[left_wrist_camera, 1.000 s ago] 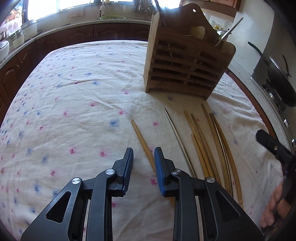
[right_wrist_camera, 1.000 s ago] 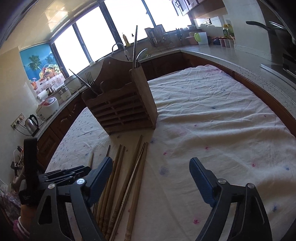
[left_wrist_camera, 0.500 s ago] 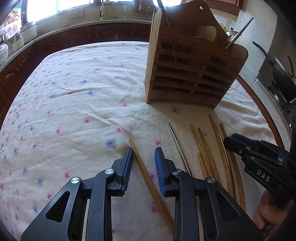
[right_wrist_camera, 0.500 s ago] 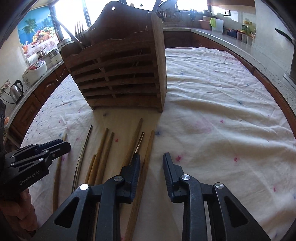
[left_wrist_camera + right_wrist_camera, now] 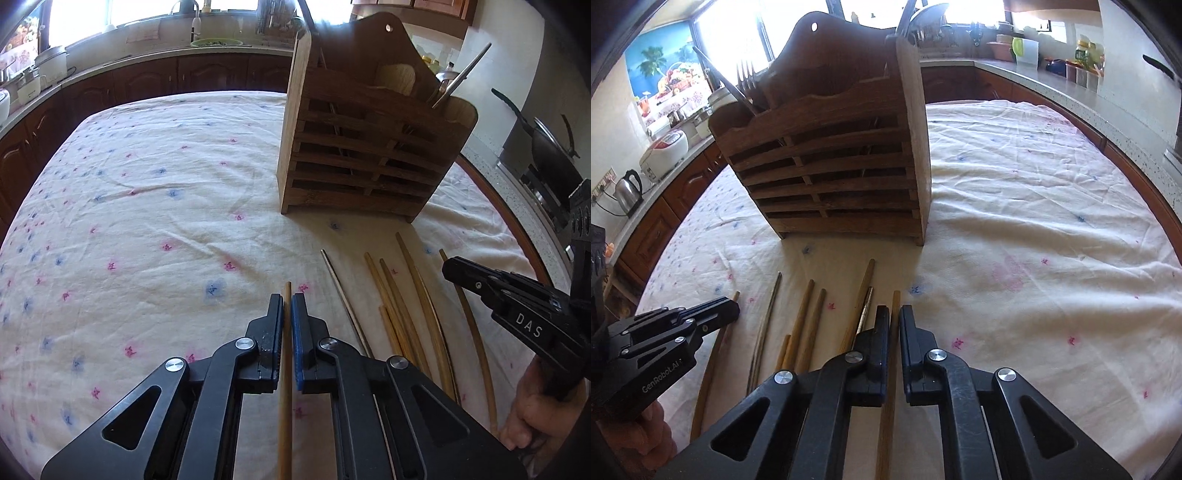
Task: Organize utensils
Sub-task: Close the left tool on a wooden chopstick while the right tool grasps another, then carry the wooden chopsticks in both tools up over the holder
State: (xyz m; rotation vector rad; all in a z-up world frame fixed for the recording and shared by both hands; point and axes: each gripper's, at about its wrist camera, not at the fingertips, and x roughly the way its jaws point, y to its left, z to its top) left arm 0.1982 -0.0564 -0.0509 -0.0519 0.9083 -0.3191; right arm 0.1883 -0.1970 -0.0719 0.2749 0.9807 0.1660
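A slatted wooden utensil holder (image 5: 369,155) (image 5: 842,158) stands on the flowered tablecloth (image 5: 147,221) with forks and other utensils in it. Several wooden chopsticks (image 5: 399,302) (image 5: 809,317) and a thin metal one (image 5: 343,291) lie in front of it. My left gripper (image 5: 287,297) is closing its jaws, and the pads pinch the leftmost wooden chopstick (image 5: 285,424) lying on the cloth. My right gripper (image 5: 894,310) is closing too, its pads pressed on the rightmost wooden chopstick (image 5: 888,406). Each gripper also shows in the other's view: right gripper (image 5: 448,264), left gripper (image 5: 733,308).
A wok (image 5: 550,147) sits on the stove beyond the table's right edge (image 5: 517,236). Dark cabinets and a counter ring the table, with a kettle (image 5: 628,188) and a rice cooker (image 5: 665,151) on the left. A hand (image 5: 532,413) grips the right tool.
Both pairs of jaws have closed onto a chopstick each. The right gripper swung in from the open cloth to the chopstick row while narrowing. The left gripper lined up over its chopstick.
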